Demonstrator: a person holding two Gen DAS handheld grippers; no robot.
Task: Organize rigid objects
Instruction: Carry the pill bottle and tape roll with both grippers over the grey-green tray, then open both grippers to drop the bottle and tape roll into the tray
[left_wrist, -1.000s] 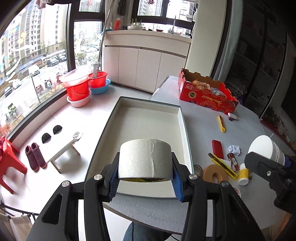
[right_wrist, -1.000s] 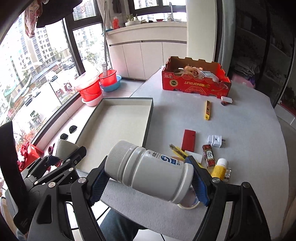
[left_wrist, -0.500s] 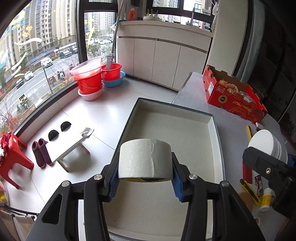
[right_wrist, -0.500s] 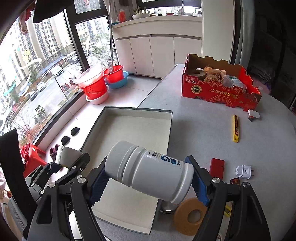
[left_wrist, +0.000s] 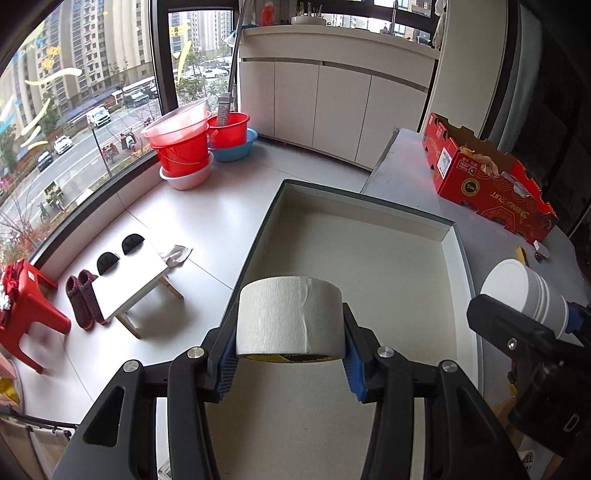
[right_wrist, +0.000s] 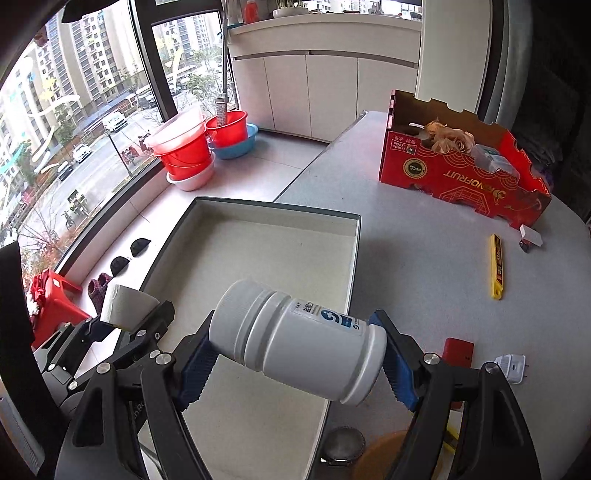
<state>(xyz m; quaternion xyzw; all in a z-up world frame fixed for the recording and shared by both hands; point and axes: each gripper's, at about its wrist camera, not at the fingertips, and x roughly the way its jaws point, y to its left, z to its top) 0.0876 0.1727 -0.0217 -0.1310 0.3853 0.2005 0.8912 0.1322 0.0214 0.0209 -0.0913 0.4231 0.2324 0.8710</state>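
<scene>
One tape roll (left_wrist: 288, 317), one bottle (right_wrist: 299, 341), one tray (right_wrist: 258, 258).

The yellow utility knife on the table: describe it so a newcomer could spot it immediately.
Start at the red cardboard fruit box at the far end of the grey table. On the bare tabletop in front of it lies the yellow utility knife, pointing roughly toward the box. It is long, thin and bright yellow, unlike the small white piece nearby.
</scene>
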